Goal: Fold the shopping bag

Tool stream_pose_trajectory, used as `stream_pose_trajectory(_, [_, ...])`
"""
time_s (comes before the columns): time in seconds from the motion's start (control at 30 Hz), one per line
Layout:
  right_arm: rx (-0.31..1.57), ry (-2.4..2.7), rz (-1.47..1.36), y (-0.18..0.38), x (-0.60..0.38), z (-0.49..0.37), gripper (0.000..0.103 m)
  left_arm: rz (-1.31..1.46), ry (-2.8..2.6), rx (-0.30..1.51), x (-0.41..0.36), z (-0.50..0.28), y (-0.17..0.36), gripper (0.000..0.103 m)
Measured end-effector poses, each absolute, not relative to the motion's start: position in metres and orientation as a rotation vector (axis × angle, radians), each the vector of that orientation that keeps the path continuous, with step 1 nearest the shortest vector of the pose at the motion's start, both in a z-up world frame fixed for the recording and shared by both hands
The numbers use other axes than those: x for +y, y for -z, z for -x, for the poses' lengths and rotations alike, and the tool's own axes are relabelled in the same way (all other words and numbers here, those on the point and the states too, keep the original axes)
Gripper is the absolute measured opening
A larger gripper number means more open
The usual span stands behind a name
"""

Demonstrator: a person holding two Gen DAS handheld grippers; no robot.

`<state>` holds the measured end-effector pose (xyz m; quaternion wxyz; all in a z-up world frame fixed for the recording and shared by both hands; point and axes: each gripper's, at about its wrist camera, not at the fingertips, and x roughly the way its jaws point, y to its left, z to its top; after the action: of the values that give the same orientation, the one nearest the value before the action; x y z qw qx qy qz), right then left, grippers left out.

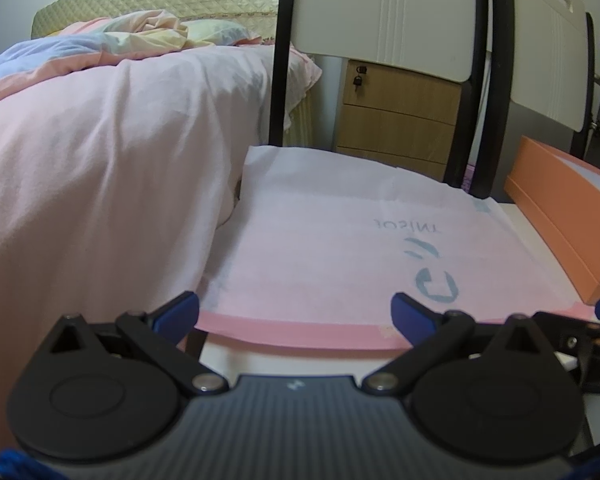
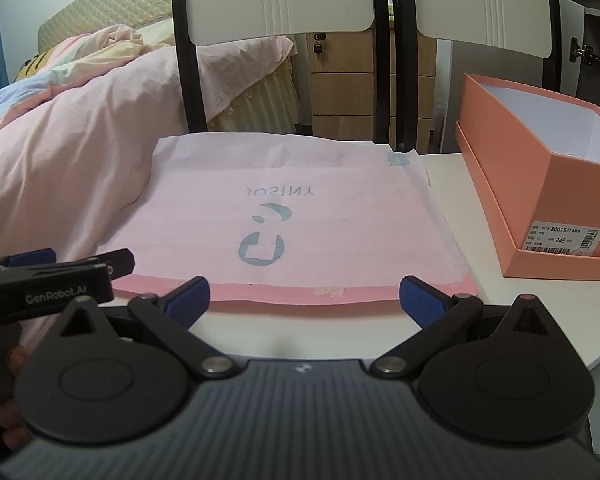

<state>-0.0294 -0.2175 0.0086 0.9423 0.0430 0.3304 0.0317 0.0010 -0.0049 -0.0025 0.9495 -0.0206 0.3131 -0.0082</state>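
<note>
Left wrist view takes in the bed (image 1: 100, 140) with its pink cover along the left, then the white table (image 2: 500, 300) with two chair backs behind it, and on the table the pink shopping bag (image 2: 284, 224) lying flat, printed face up with the lettering upside down. Its near edge runs across both cameras, just ahead of the fingertips and apart from them, with its far edge towards the chairs. Both grippers face that near edge side by side: the left gripper (image 1: 296, 312) towards the bag's left corner, the right gripper (image 2: 304, 296) nearer the middle and right, so each seems placed to take its own end. Both stand with jaws spread wide, holding nothing. Right of the bag, well clear, an open orange shoebox (image 2: 540, 184) sits in its lid; what shows of its inside looks empty
</note>
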Motion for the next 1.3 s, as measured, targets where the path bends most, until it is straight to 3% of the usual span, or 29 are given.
stream_pose_trajectory(0.77, [0.577,-0.025,-0.108,-0.013,-0.233,0.034,0.103,0.056,0.104,0.611,-0.001,-0.003,0.004,0.103])
stream_pose_trajectory(1.3, [0.438,-0.16,-0.129,-0.085,-0.253,0.073,0.103,0.072,0.174,0.511,-0.003,0.008,-0.001,0.103])
